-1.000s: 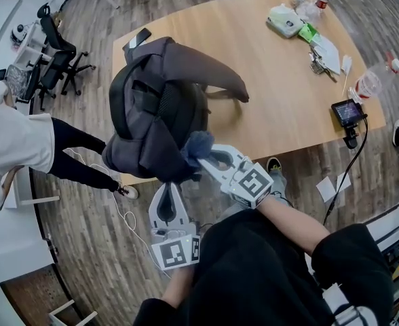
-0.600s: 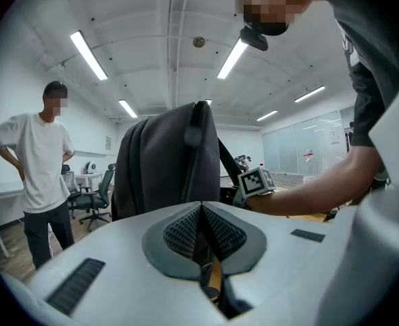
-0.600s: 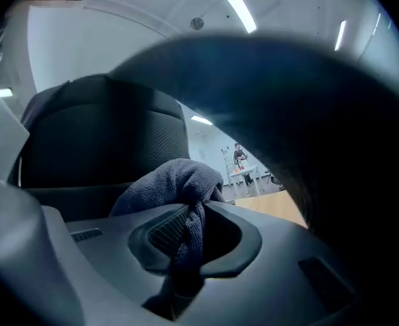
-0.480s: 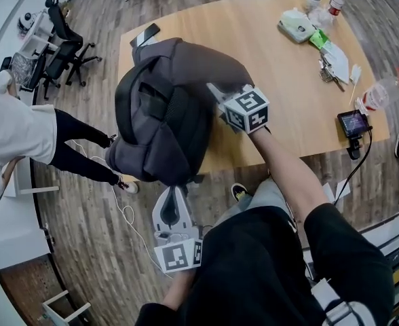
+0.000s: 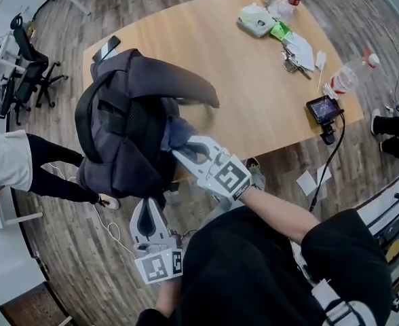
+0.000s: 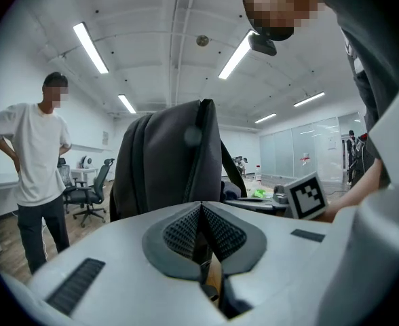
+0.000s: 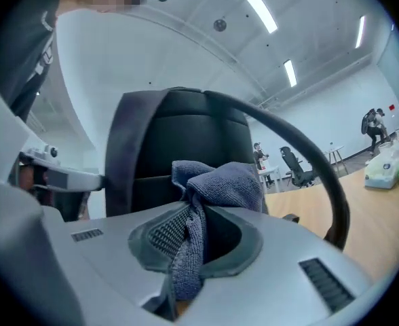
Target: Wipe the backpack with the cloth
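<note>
The backpack (image 5: 128, 124) is standing upright at the near edge of the wooden surface (image 5: 254, 94), directly ahead of both tongs; the blue-grey cloth (image 5: 179, 133) is bunching against its side at the tip of the right tongs (image 5: 180, 148), whose jaws are closing tight on it, with folds spilling out above the pads and a tail hanging down between them; the left tongs (image 5: 147, 204) are sitting lower and nearer the person, pointing up at the bag's bottom edge, their jaws closed together and pinching a thin dark strap (image 6: 203, 253); a curved shoulder strap (image 7: 308, 161) is arching just to the right of the right tongs; well beyond the left tongs, a person in a white shirt (image 6: 33, 161) is standing.
</note>
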A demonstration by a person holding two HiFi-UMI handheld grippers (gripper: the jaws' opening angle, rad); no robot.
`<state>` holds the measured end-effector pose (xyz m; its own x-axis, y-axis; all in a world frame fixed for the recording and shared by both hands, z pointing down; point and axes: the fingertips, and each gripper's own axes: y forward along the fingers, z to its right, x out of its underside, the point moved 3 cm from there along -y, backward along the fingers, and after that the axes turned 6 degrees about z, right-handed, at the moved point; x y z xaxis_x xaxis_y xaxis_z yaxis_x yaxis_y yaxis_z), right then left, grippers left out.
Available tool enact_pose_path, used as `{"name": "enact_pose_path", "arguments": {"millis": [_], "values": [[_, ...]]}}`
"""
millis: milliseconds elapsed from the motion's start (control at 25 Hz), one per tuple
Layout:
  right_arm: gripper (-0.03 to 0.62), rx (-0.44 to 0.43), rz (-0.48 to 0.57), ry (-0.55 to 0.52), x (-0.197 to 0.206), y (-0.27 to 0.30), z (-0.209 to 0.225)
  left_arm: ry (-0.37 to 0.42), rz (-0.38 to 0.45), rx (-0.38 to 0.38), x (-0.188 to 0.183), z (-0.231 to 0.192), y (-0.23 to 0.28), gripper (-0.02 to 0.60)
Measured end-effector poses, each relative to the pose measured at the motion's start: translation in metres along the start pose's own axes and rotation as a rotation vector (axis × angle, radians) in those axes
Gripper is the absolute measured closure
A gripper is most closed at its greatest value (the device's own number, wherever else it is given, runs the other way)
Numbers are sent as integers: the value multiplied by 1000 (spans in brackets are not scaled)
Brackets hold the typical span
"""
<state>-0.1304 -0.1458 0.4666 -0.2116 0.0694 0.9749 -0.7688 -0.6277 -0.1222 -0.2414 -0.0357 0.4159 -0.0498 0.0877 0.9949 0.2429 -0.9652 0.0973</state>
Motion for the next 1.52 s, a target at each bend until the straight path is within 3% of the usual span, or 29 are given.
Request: {"name": "enact_pose_path", "arguments": {"millis": [280, 440, 560, 640, 800, 880, 960, 1120, 1160, 1200, 1280, 1360, 1520], "values": [[536, -90, -22, 100, 11, -6, -86, -24, 50, 21, -13, -11, -13, 563], [536, -159, -62, 63, 9, 2, -106, -17, 65, 6, -26, -24, -23, 563], [536, -158, -70, 95, 13, -3, -101, 3, 82, 32, -31, -16, -21, 563], [536, -107, -90, 101, 19, -20, -85, -1, 93, 75, -33, 1, -13, 561], [536, 114, -208, 34, 39, -89, -12, -32, 150, 256, -42, 66, 11, 561], [535, 218, -296, -37, 48, -130, 28, 8, 122, 366, -33, 100, 34, 561], [534, 320, -371, -65, 55, -168, 65, -29, 66, 416, -14, 123, 66, 561], [534, 498, -472, -83, 60, -222, 125, -104, 69, 360, -5, 144, 158, 554], [534, 531, -482, -75, 60, -230, 137, -103, 45, 340, 5, 147, 179, 451], [533, 555, -488, -63, 61, -237, 148, -98, 10, 315, 19, 147, 197, 299], [507, 574, -489, -34, 59, -244, 166, -73, -50, 253, 40, 144, 231, 252], [408, 572, -491, -12, 53, -246, 182, -22, -83, 214, 54, 143, 262, 233], [326, 542, -522, -107, 34, -253, 191, 26, -163, 220, 85, 152, 310, 229]]}}
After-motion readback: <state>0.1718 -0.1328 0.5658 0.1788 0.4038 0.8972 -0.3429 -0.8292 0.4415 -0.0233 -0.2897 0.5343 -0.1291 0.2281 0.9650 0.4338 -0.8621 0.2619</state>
